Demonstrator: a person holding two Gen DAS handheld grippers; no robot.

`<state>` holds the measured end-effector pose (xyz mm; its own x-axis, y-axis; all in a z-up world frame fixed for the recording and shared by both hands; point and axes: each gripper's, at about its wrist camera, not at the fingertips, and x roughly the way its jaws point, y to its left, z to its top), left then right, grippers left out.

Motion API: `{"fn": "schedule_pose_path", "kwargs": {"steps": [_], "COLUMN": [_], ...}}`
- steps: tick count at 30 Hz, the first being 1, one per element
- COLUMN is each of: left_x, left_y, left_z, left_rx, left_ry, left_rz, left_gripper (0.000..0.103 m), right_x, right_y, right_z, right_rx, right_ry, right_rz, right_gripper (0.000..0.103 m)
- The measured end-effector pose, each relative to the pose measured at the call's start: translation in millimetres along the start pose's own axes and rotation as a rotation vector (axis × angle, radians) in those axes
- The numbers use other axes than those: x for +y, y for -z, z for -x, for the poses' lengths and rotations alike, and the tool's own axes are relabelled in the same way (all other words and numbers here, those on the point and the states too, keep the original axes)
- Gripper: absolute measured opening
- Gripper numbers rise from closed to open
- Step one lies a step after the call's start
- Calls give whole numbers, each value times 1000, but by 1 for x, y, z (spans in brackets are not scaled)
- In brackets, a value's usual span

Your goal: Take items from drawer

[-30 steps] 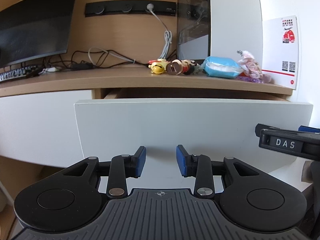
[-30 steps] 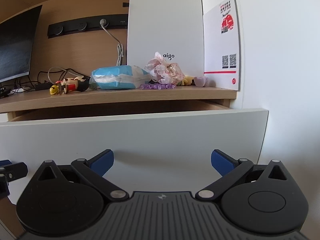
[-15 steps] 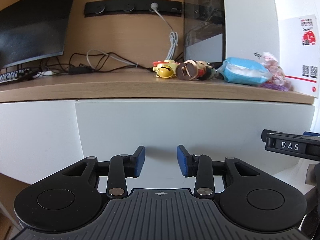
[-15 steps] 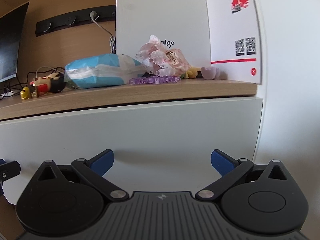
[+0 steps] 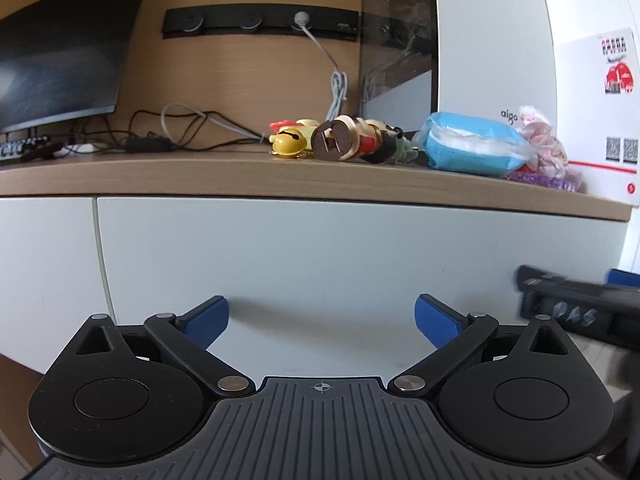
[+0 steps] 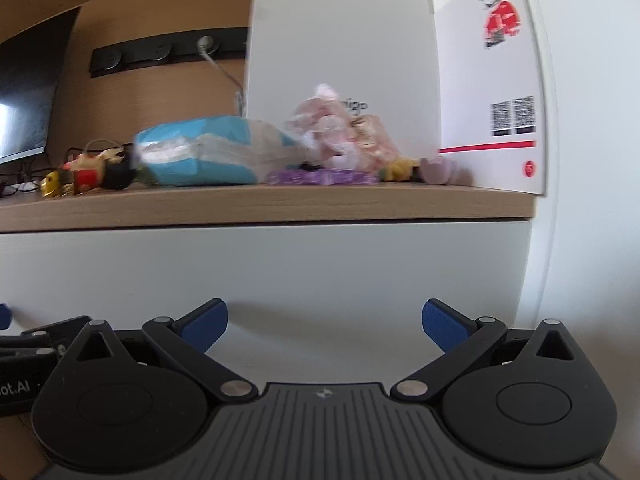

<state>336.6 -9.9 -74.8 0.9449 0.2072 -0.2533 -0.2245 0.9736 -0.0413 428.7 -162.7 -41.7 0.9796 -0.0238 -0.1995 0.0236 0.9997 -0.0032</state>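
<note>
Desk shelf above a closed white drawer front [image 5: 320,248].
Left gripper [image 5: 322,316] jaws opening, empty; right gripper [image 6: 325,318] wide, empty; best back off squarely.

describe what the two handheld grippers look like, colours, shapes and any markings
The left gripper and right gripper match: black linkage arms with silver pivot pins, blue finger pads, two round black discs flanking a ribbed grey base with a small crosshair mark. The right gripper's side, seen from the left wrist, carries blurred white lettering. No sleeves or cables show.
</note>
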Motion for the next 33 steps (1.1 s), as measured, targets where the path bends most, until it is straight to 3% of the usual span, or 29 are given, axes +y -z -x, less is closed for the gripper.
{"fn": "schedule_pose_path", "kwargs": {"steps": [5, 7, 8, 10, 12, 15, 23, 27, 33], "left_x": [-3, 1, 7, 20, 33, 48, 63, 75, 84], "left_y": [-3, -6, -7, -8, -9, -10, -15, -17, -11], "left_z": [-4, -1, 6, 30, 60, 112, 248, 295, 327], "left_rx": [14, 57, 72, 70, 72, 67, -22, -26, 51], "left_ry": [-21, 28, 37, 18, 6, 9, 67, 106, 181], "left_rz": [10, 29, 54, 103, 140, 160, 36, 70, 82], "left_gripper": [103, 99, 95, 62, 55, 55, 55, 55, 53], "right_x": [-19, -22, -24, -28, -30, -27, -7, -3, 8], "right_y": [-2, 0, 0, 0, -1, 0, -17, -30, -23], "right_z": [5, 15, 20, 35, 55, 92, 215, 275, 341], "right_rx": [45, 49, 52, 69, 86, 95, 71, 57, 63], "right_ry": [31, 40, 45, 49, 42, 16, 24, 52, 36], "right_rz": [-27, -15, -16, -34, -59, -63, 1, 6, -11], "right_gripper": [103, 103, 103, 103, 103, 103, 103, 103, 103]}}
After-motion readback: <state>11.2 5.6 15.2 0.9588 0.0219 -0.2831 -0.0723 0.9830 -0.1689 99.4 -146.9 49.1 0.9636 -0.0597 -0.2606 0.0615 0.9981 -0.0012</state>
